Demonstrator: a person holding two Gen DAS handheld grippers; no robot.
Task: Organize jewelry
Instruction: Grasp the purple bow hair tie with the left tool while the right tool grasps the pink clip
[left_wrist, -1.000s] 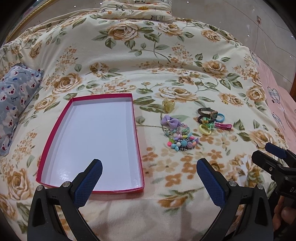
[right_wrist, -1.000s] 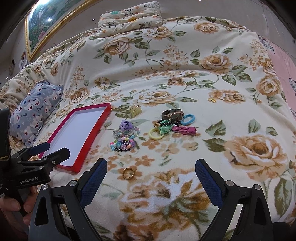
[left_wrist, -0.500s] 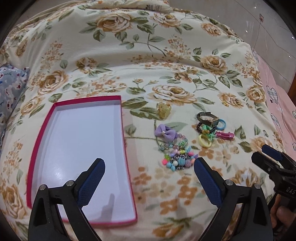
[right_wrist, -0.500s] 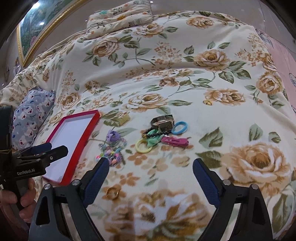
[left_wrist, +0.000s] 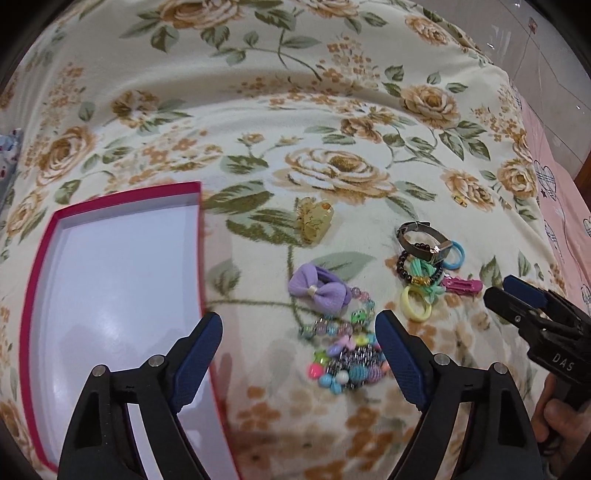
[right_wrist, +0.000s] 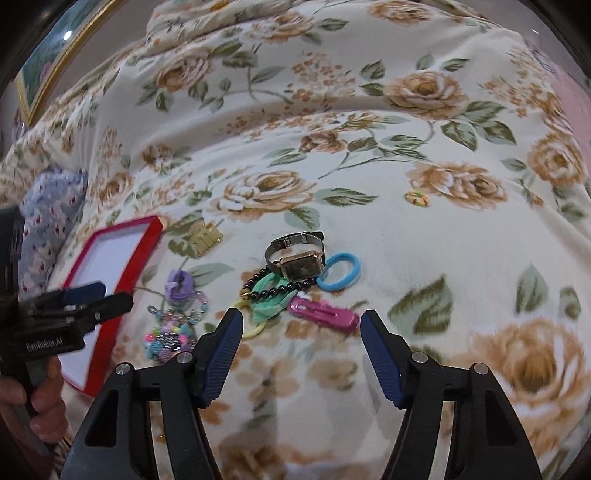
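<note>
On floral quilt (left_wrist: 332, 110), beaded bracelets (left_wrist: 343, 350)

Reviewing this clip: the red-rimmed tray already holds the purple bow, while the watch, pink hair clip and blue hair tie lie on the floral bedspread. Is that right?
Not quite. The left wrist view shows the red-rimmed tray with nothing in it; the purple bow lies on the floral bedspread to the tray's right, beside the beaded bracelets. The watch, pink hair clip and blue hair tie do lie on the bedspread.

The red box (left_wrist: 110, 295) lies open and empty inside. Bare bed cover (left_wrist: 258, 110) surrounds it. The beads (left_wrist: 343, 350), bow (left_wrist: 319, 290), watch (right_wrist: 295, 258) and hair ties (right_wrist: 340, 271) crowd together toward the bed's right edge.
</note>
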